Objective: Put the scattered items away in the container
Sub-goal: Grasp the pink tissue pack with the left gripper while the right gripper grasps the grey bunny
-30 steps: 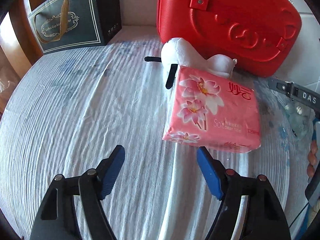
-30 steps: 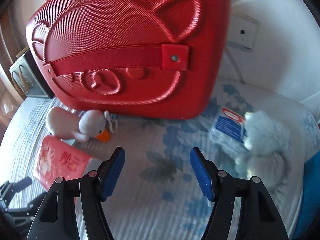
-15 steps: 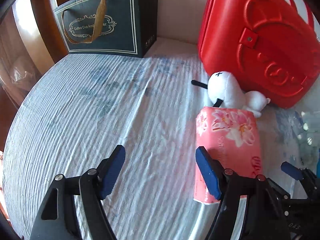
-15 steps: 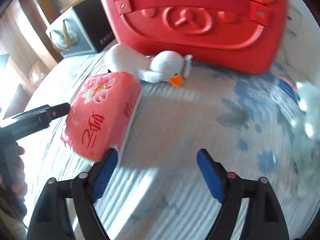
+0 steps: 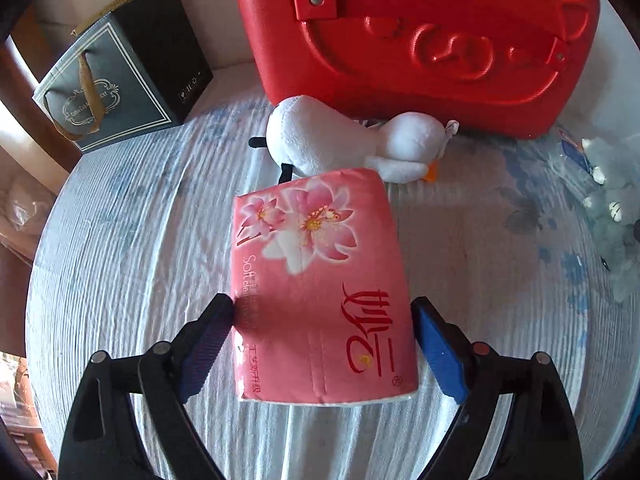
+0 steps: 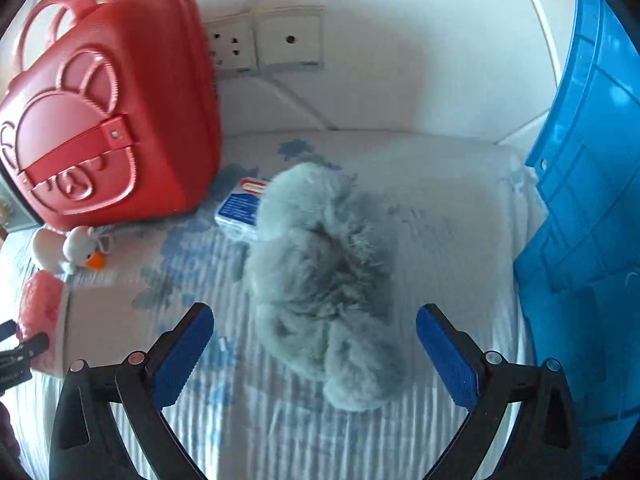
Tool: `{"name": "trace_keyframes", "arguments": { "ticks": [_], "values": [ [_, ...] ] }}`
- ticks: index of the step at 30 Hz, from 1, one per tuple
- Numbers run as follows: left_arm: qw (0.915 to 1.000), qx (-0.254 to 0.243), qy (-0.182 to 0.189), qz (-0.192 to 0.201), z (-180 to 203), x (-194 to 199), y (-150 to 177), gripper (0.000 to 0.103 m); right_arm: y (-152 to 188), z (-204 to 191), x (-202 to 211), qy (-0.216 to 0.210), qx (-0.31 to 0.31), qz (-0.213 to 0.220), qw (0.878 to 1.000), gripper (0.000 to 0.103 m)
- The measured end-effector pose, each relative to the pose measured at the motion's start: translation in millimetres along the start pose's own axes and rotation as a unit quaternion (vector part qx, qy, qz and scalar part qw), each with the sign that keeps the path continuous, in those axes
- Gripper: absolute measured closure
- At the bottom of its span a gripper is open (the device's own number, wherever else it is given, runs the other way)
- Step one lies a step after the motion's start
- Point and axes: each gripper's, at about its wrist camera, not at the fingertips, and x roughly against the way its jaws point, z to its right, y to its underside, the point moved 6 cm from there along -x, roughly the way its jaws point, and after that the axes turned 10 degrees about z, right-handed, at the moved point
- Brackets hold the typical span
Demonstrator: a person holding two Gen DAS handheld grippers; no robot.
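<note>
Nearest us, our left gripper stands spread wide around the pink tissue pack; its left pad touches the pack's edge, while the right pad looks just clear of it, so nothing is clamped. Our right gripper is likewise spread apart, its fingers flanking the near end of a grey fluffy toy without touching it.

Everything lies on a ribbed white bedcover with faded blue flowers. Just behind the tissue pack lies a white plush duck, resting against the red hard-shell case, which stands upright. A small blue-and-white packet sits partly tucked under the fluffy toy.

Farther left stands a dark gift bag. The blue plastic container rises at the right, cut off by the frame, its opening unseen. On the white wall behind are sockets. The packet's print is too small to read.
</note>
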Motion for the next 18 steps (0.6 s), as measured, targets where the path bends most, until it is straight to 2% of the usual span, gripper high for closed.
{"name": "trace_keyframes", "arguments": {
  "ticks": [2, 6, 7, 8, 9, 12, 17, 18],
  "values": [
    [0.9998, 0.011, 0.006, -0.013, -1, -10, 0, 0.009, -3, 10, -18, 0.015, -0.032, -0.01, 0.999, 0.0],
    [0.9997, 0.007, 0.009, -0.021, 3, -25, 3, 0.009, -3, 13, -54, 0.02, -0.029, -0.037, 0.999, 0.001],
    [0.9997, 0.009, 0.014, -0.02, 3, -26, 6, 0.01, 1, 12, -62, 0.018, -0.026, -0.046, 0.998, 0.006],
    [0.9997, 0.01, 0.017, -0.011, 4, -25, 7, 0.01, 5, 9, -65, 0.015, -0.024, -0.053, 0.998, 0.019],
    [0.9998, 0.008, 0.02, -0.004, 6, -22, 10, 0.011, 10, 6, -64, 0.013, -0.019, -0.055, 0.998, 0.044],
    [0.9991, -0.004, 0.042, 0.008, 14, -11, 20, 0.011, 27, -17, -44, 0.004, 0.024, -0.04, 0.999, 0.044],
    [0.9971, -0.019, 0.073, 0.015, 31, 13, 46, 0.011, 76, -66, 5, -0.085, 0.068, -0.061, 0.992, 0.043],
    [0.9966, -0.02, 0.078, 0.014, 34, 17, 50, 0.011, 86, -73, 10, -0.094, 0.075, -0.067, 0.99, 0.039]
  ]
}}
